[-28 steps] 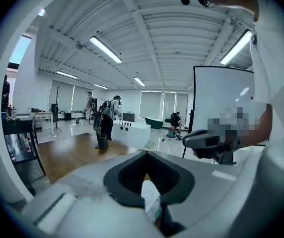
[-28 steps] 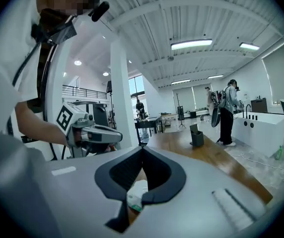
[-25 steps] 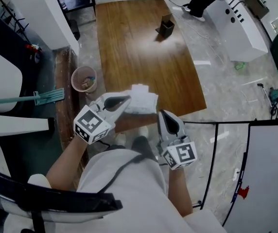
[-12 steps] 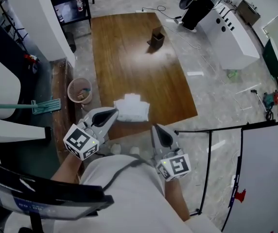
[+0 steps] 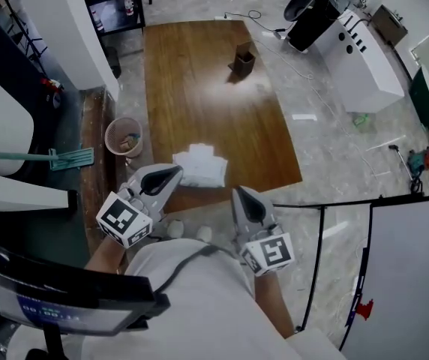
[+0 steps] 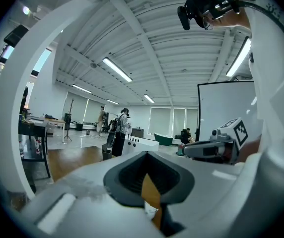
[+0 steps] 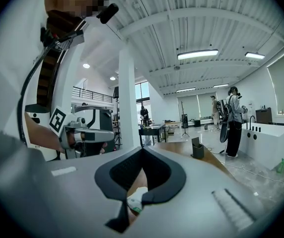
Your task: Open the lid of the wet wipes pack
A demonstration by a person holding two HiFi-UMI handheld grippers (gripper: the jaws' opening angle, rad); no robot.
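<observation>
The wipes pack (image 5: pixel 199 166) is laid near the surface's (image 5: pixel 207 81) 6 o'clock edge. The left gripper (image 5: pixel 174 173) is held pressed together, empty, at the pack's 8 o'clock. The right gripper (image 5: pixel 239 195), likewise pressed together and empty, is held at its 5 o'clock.

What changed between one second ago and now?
The left claw, which overlapped the pack before, has drawn back toward the person and now ends at its edge. The right claw backed off a little too. Nothing was gripped or released. Both claws stay shut; the pack stays at the near edge of the table.
</observation>
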